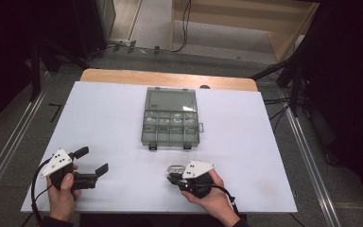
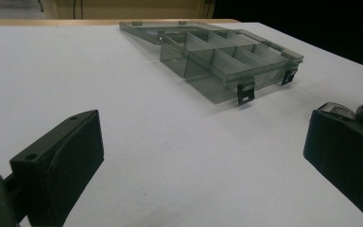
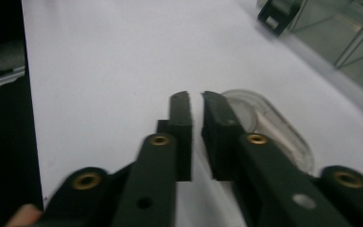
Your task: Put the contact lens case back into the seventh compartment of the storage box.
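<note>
Left tool [image 1: 93, 161] open wide, parked on desk [image 1: 123, 123]. Right tool [image 3: 196, 97] slightly parted, nothing gripped; clear oval case [image 3: 269, 127] lies beside it, near open organizer box [image 1: 171, 117] for loading.

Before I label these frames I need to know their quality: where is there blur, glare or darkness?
High view: sharp on the white table and the compartment box, with dark surroundings. Left gripper view: box crisp, near jaws soft. Right gripper view: blurred throughout, the clear oval piece beside the right tool smeared, box corner hazy, left edge black.
</note>
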`<state>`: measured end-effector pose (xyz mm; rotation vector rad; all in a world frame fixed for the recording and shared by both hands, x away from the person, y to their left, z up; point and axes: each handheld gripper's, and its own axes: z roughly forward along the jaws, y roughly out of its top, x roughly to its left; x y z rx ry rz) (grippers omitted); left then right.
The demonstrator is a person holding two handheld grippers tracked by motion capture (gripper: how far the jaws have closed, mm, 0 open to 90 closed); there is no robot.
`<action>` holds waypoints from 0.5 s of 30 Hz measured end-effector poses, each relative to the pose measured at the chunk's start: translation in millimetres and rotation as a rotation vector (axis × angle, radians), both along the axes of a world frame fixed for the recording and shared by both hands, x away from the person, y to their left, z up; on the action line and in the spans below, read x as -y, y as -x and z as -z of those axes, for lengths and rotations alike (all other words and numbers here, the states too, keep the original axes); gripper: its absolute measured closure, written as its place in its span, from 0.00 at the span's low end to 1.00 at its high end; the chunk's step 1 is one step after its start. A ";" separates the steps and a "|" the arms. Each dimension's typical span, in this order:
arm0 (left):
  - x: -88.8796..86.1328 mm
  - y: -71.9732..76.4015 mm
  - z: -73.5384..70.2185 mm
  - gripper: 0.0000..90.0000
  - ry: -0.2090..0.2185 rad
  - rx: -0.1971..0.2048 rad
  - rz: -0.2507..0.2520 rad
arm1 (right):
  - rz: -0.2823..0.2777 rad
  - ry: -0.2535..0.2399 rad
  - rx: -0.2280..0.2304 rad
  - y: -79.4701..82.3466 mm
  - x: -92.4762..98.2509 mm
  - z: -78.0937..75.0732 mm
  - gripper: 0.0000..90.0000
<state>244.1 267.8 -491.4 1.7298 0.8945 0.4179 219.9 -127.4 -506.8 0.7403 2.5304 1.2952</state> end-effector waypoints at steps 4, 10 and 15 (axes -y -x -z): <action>0.8 -0.2 0.3 0.00 0.000 -0.001 0.003 | 0.018 -0.070 0.009 -5.3 11.7 -17.4 0.63; 1.8 0.1 0.7 0.00 -0.004 -0.001 0.004 | -0.029 -0.069 -0.023 -18.4 16.7 -25.9 0.37; 2.1 0.4 0.8 0.00 -0.007 -0.002 0.006 | -0.038 -0.034 -0.054 -30.3 13.7 -18.7 0.31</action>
